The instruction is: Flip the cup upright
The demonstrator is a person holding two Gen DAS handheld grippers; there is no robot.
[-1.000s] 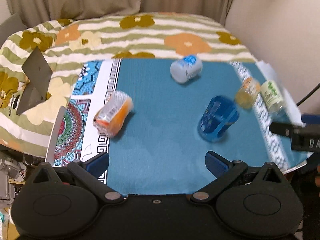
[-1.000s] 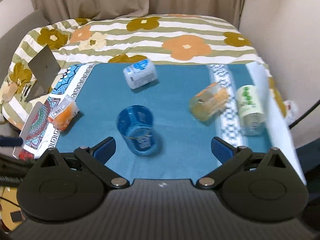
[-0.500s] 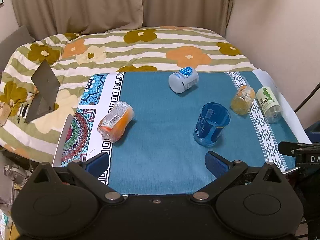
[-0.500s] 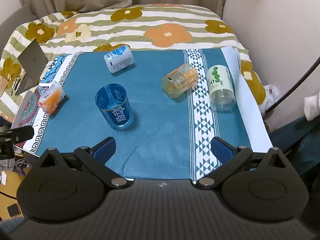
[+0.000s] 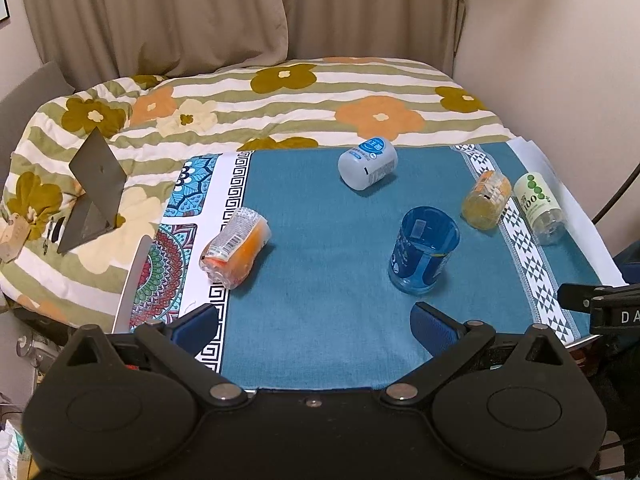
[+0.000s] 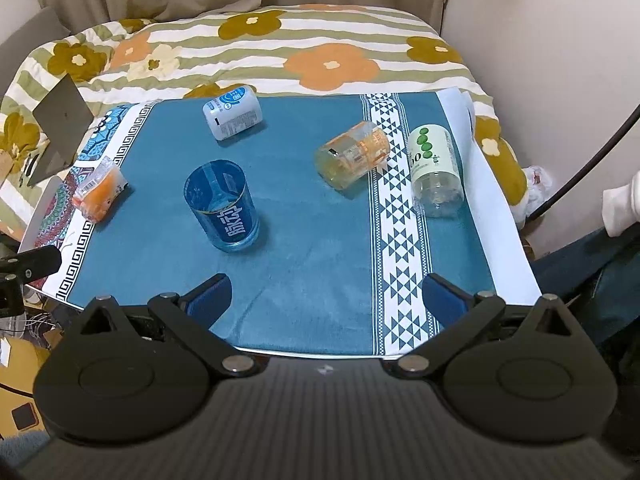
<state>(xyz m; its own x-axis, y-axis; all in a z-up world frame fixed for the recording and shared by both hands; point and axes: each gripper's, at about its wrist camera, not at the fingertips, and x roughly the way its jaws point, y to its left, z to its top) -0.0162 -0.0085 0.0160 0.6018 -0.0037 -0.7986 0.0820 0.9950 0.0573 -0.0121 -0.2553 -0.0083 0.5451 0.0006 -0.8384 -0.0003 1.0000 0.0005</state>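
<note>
The blue cup (image 6: 222,205) stands mouth up near the middle of the tabletop (image 6: 320,248), a bit nearer the left gripper (image 5: 316,322) than the right gripper (image 6: 326,296), both wide open and empty.

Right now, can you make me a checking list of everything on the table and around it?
Surface: teal cloth with a patterned border, covering the table.
Job's things: blue cup standing upright, mouth up, nothing touching it.
Clutter: white cup, orange cup, green-label cup and orange-wrapped cup, all lying on their sides.
Grippers: left gripper and right gripper both open, holding nothing, at the near edge.
Cables: dark cable at the right.
Surroundings: flowered blanket, curtain, wall.
</note>
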